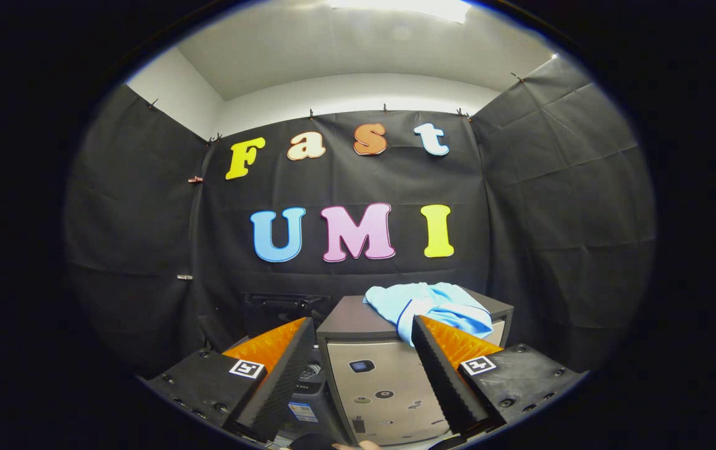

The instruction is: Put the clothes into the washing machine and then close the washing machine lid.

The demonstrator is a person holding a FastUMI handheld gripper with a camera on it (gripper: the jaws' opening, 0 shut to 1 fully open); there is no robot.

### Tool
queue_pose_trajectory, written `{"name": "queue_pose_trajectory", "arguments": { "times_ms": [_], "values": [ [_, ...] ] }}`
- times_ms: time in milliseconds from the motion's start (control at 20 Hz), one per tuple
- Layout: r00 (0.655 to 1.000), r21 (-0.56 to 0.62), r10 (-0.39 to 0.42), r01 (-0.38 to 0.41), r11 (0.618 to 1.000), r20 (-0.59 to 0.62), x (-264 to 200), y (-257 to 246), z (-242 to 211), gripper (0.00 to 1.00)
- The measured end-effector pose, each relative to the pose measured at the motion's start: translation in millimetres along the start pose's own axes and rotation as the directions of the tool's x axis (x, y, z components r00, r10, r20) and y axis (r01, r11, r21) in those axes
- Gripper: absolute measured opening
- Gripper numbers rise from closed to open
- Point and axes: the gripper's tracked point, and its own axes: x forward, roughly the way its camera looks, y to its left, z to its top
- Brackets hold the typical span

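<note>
tool (363, 340) open, empty, light blue clothes (433, 307) atop washing machine (383, 375) ahead

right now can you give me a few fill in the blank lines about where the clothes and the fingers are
1. The light blue clothes lie on ____ of the washing machine.
2. The fingers of the gripper are ____, with nothing held between them.
3. The clothes sit just beyond the tip of the ____ finger.
4. The clothes are ____ in colour.

Missing words: top; open; right; light blue
</note>
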Motion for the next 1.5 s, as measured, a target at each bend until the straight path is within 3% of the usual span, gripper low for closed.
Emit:
{"name": "queue_pose_trajectory", "arguments": {
  "times_ms": [600, 1000, 1500],
  "values": [
    [0.999, 0.015, 0.048, -0.048, 0.999, -0.009, 42.2, 12.5, 6.0, 0.98],
    [0.999, 0.047, -0.037, 0.035, 0.998, 0.026, 110.3, -28.1, 33.1, 0.98],
    [0.983, 0.138, -0.103, 0.124, 0.983, -0.15, 235.4, -105.8, 36.6, 0.98]
  ]
}}
